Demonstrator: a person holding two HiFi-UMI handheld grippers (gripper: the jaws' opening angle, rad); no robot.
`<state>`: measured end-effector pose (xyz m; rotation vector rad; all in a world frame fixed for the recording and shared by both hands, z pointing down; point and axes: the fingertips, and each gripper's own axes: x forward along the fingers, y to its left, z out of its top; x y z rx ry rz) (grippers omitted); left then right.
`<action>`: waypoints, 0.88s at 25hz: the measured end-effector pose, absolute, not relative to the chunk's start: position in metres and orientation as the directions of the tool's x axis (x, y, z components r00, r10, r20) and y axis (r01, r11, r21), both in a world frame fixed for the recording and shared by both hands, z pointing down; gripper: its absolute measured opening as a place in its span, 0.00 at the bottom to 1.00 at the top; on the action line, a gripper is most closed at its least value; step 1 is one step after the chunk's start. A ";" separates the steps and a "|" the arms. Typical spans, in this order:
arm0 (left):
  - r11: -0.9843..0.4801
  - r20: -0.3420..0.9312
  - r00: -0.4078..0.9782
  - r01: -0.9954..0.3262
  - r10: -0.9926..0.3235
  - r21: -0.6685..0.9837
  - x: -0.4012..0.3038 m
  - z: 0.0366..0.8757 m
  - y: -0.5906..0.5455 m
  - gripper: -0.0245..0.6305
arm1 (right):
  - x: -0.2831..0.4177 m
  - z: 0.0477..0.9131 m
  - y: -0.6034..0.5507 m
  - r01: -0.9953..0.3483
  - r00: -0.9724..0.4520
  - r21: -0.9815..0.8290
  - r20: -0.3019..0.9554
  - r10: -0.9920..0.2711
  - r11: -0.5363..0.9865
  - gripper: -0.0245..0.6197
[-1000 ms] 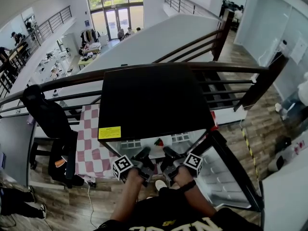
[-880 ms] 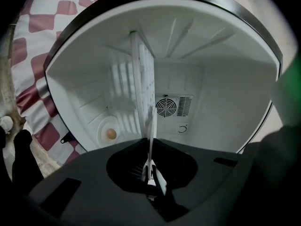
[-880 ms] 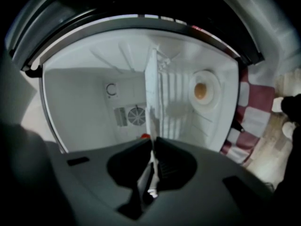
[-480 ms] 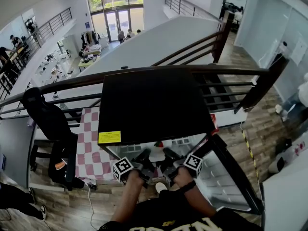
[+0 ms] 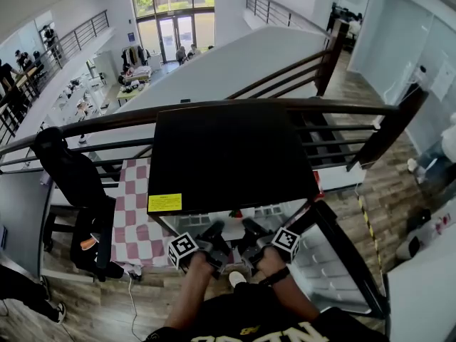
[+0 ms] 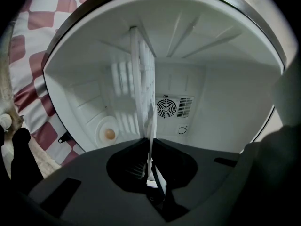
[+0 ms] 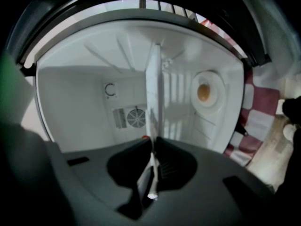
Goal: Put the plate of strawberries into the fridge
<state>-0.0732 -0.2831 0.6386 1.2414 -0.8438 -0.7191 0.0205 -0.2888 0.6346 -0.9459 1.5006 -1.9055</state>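
A white plate (image 5: 231, 228) with red strawberries (image 5: 236, 212) sits at the mouth of the open black mini fridge (image 5: 228, 155), mostly hidden under the fridge's top. My left gripper (image 5: 214, 235) is shut on the plate's left rim and my right gripper (image 5: 246, 234) is shut on its right rim. In the left gripper view the plate (image 6: 151, 166) shows edge-on, pinched in the left gripper (image 6: 149, 144), with the white fridge interior (image 6: 225, 102) ahead. The right gripper view shows the right gripper (image 7: 154, 141) clamped on the thin rim (image 7: 151, 173), with a red strawberry tip (image 7: 145, 137) beside it.
The fridge door (image 5: 338, 262) hangs open to the right. Inside are a back fan (image 6: 167, 108), a round lamp (image 6: 109, 134) and a pale shelf edge (image 6: 143, 79). A red-checked tablecloth (image 5: 135, 223) and a black chair (image 5: 71, 180) stand left. A dark railing (image 5: 342, 105) runs behind.
Both grippers and the plate have edged slightly forward into the fridge opening; less of the strawberries shows under the fridge's top. The grips are unchanged.
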 end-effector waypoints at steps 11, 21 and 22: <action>0.167 0.149 0.510 -0.010 -0.847 0.986 -0.077 0.635 -0.282 0.09 | 0.021 0.623 -0.294 -0.146 -0.646 -0.983 0.177 -0.743 -0.108 0.34; 0.028 0.023 0.495 0.004 -0.869 1.000 -0.079 0.606 -0.281 0.20 | 0.027 0.598 -0.285 -0.146 -0.649 -0.989 0.109 -0.753 -0.017 0.48; 0.025 0.026 0.494 -0.008 -0.869 1.000 -0.079 0.606 -0.280 0.22 | 0.029 0.596 -0.283 -0.152 -0.647 -0.988 0.111 -0.754 -0.015 0.48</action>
